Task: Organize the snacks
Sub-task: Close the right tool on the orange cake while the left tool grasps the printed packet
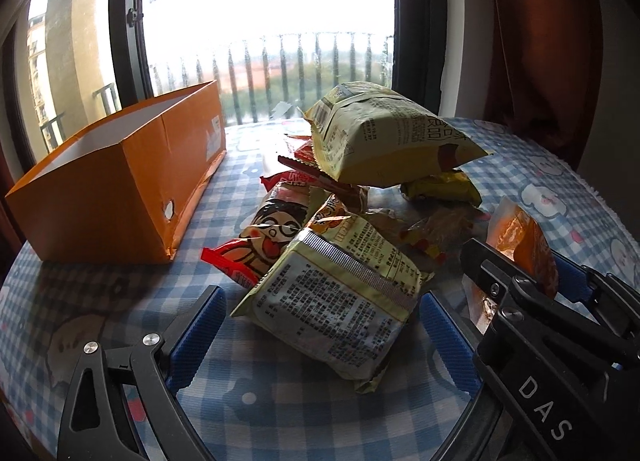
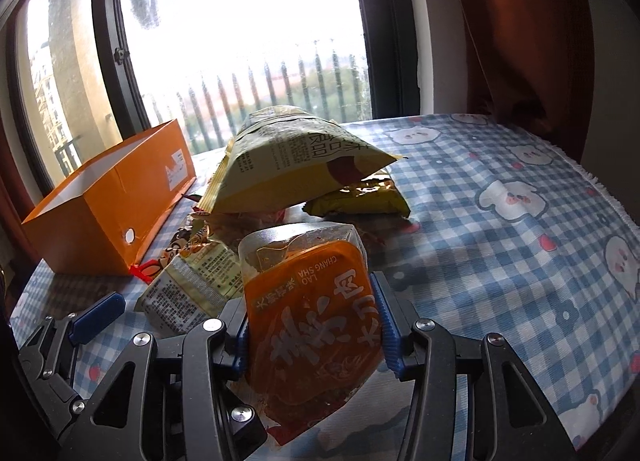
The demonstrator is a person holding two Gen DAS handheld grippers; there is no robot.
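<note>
With orange box (image 1: 120, 189) standing open beside snack heap (image 1: 352, 181) on checked tabletop (image 2: 500, 253), apparently meant as bin. Right gripper (image 2: 316, 325): fingers (image 2: 386, 325) clamped on both edges of orange packet (image 2: 312, 321), tilted, raised off cloth. Left gripper (image 1: 320, 333): fingers spread wide, straddling pale green packet (image 1: 332, 301), pads apart from it, ungripped.

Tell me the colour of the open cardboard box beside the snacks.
Orange outside, white inside; the open cardboard box shows best from the left wrist.
</note>
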